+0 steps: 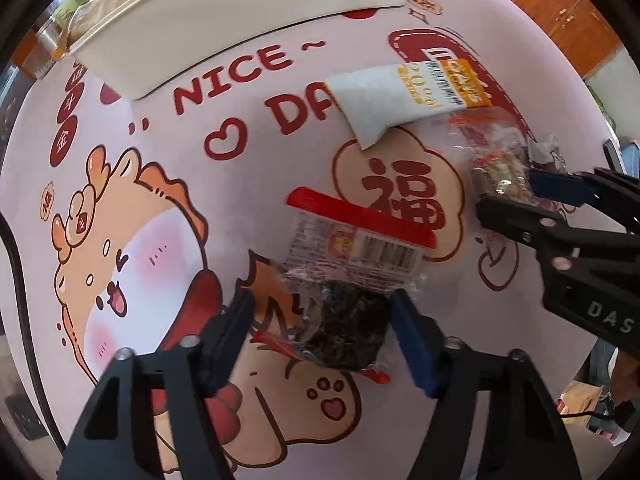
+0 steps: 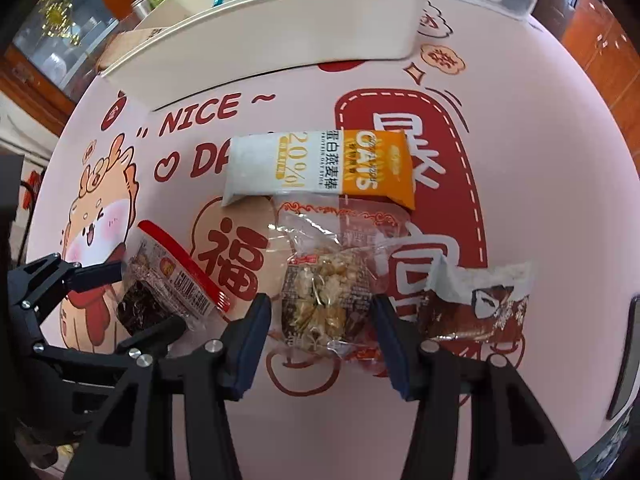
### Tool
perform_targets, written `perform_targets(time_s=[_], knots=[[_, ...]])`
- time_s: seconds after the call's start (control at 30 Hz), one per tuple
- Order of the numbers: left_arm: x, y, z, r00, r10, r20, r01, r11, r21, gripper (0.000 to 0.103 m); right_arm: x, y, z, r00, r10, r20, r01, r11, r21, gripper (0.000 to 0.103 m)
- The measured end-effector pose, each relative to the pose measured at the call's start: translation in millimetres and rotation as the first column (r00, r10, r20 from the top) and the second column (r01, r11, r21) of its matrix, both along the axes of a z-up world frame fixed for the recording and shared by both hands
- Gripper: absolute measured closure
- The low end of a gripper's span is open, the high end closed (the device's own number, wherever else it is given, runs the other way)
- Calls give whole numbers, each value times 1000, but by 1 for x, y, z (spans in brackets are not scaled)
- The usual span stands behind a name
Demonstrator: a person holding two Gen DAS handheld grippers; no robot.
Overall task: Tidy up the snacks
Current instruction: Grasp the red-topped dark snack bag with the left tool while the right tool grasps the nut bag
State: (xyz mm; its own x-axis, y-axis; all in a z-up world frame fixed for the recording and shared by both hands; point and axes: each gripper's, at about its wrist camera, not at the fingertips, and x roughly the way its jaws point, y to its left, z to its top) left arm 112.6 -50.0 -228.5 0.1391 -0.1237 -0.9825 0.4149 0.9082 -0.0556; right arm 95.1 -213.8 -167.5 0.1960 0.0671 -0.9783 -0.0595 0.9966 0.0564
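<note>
My left gripper [image 1: 324, 340] is open, its fingers on either side of a clear packet with a dark snack and a red top strip [image 1: 352, 264], which lies on the pink printed mat [image 1: 240, 200]. My right gripper [image 2: 320, 340] is open, its fingers around a clear packet of pale nut brittle [image 2: 320, 292]. A white and orange oat bar [image 2: 320, 168] lies just beyond it. A brown and white wrapper [image 2: 476, 308] lies to the right of the right gripper. The right gripper also shows in the left wrist view [image 1: 508, 196], and the left gripper in the right wrist view [image 2: 132, 300].
A cream rectangular bin [image 2: 280, 28] stands at the far edge of the mat, with snacks inside; it also shows in the left wrist view [image 1: 240, 20]. Bottles and shelves stand behind it. A dark flat object [image 2: 628, 356] lies at the right edge.
</note>
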Motion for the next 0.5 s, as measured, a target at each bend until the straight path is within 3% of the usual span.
perform_targets(time_s=[0.1, 0.13, 0.17, 0.5], knots=[[-3, -2, 1, 1000, -3, 8, 3, 1000, 3, 49, 1, 4, -1, 1000, 22, 7, -22, 1000, 12, 57], [-3, -3, 2, 1000, -1, 6, 1, 1000, -7, 64, 0, 4, -1, 1000, 24, 10, -25, 1000, 15, 57], [-7, -6, 6, 1000, -1, 17, 1, 1000, 0, 65, 0, 4, -1, 1000, 28, 15, -28, 1000, 12, 57], [-13, -4, 24, 998, 41, 54, -41, 999, -1, 66, -15, 2, 4, 999, 46, 15, -47, 996, 70, 58]])
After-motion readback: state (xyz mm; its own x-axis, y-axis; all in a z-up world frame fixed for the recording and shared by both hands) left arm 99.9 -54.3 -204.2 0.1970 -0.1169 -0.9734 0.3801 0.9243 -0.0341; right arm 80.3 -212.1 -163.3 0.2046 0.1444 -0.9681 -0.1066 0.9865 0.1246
